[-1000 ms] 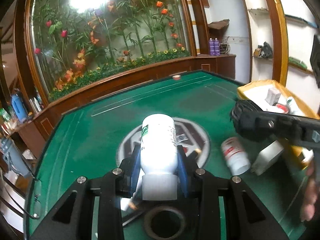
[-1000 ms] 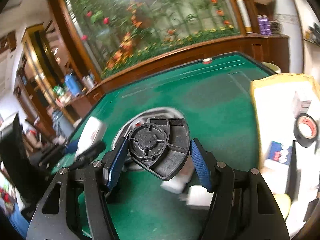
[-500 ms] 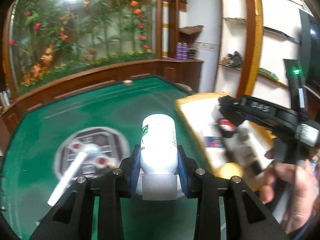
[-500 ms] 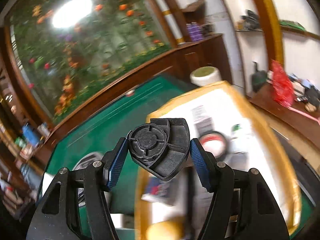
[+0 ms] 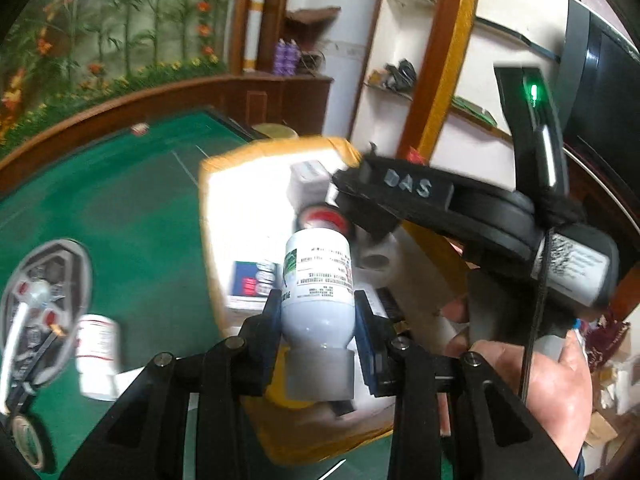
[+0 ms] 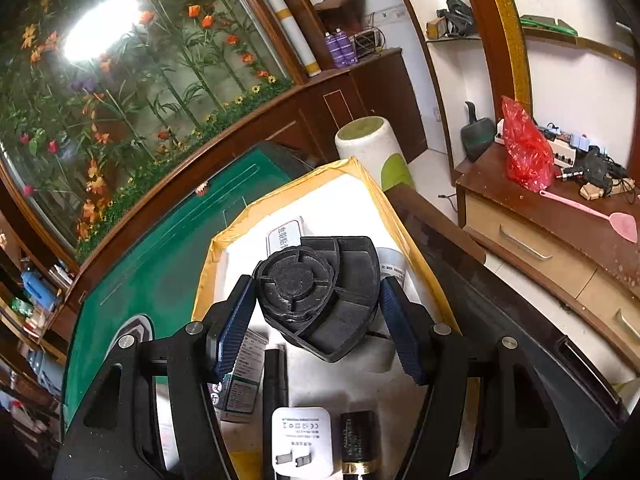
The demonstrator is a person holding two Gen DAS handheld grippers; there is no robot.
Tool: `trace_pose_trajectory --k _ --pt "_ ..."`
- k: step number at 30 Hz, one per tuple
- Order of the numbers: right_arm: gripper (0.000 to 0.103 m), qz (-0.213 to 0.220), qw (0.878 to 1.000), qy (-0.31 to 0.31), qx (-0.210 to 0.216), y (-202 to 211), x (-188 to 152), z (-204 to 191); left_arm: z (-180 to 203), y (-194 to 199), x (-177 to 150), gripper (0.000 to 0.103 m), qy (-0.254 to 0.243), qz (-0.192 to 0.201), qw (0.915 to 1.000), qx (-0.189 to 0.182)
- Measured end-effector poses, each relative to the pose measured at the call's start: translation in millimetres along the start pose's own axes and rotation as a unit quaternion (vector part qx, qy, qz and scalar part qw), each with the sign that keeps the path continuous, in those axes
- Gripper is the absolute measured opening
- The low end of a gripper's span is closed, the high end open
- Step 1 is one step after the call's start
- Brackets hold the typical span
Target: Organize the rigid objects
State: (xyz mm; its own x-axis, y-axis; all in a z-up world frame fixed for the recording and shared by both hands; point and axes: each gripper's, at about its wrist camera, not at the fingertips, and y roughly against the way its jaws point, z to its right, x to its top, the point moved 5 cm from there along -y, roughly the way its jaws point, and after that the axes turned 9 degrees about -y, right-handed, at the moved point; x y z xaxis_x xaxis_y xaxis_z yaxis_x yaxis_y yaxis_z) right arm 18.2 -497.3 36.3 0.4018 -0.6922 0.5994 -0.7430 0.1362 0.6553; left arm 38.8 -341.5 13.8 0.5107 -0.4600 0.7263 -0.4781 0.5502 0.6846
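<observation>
Green table [image 5: 120, 208], blurred tray [image 5: 224, 164]; left tongs [image 5: 318, 316] clenched on bottle [image 5: 318, 280], right tongs [image 6: 316, 320] on black part [image 6: 320, 292].

A home game room: green felt table [image 6: 168, 264], flower mural [image 6: 132, 80], cluttered wooden cabinet [image 6: 540, 232].

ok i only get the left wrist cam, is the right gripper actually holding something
Observer: Yes, the right gripper is clamped on a black ribbed plastic part with a round hub.
Operator: whats below it in the tray
Observer: At the near end of the yellow-rimmed white tray, a white plug adapter lies beside a black battery with a gold end.
Operator: anything past the table on that side
Observer: A pink fly swatter lies on a brown wooden cabinet.
</observation>
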Motion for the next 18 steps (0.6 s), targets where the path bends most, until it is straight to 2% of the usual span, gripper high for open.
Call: trace_pose_trajectory --k 4,10,14,18 --pt "0.064 -0.011 1.000 0.004 0.005 -4.6 -2.1 -0.5 4.0 -15.9 -4.7 0.035 0.005 -0.023 0.9997 -0.003" --pt "0.065 -0.017 1.000 0.010 0.005 -7.0 -6.0 -2.1 10.3 -12.8 -2.9 0.035 0.006 -0.018 0.9998 -0.010" --pt "0.065 -0.016 1.000 0.002 0.008 -6.6 -6.7 0.2 8.7 -14.5 -2.4 0.036 0.020 -0.024 0.9990 -0.032" --pt "0.066 -0.009 1.000 0.001 0.020 -3.6 -5.9 -1.3 5.1 -12.1 0.4 0.042 0.031 -0.020 0.9986 -0.037"
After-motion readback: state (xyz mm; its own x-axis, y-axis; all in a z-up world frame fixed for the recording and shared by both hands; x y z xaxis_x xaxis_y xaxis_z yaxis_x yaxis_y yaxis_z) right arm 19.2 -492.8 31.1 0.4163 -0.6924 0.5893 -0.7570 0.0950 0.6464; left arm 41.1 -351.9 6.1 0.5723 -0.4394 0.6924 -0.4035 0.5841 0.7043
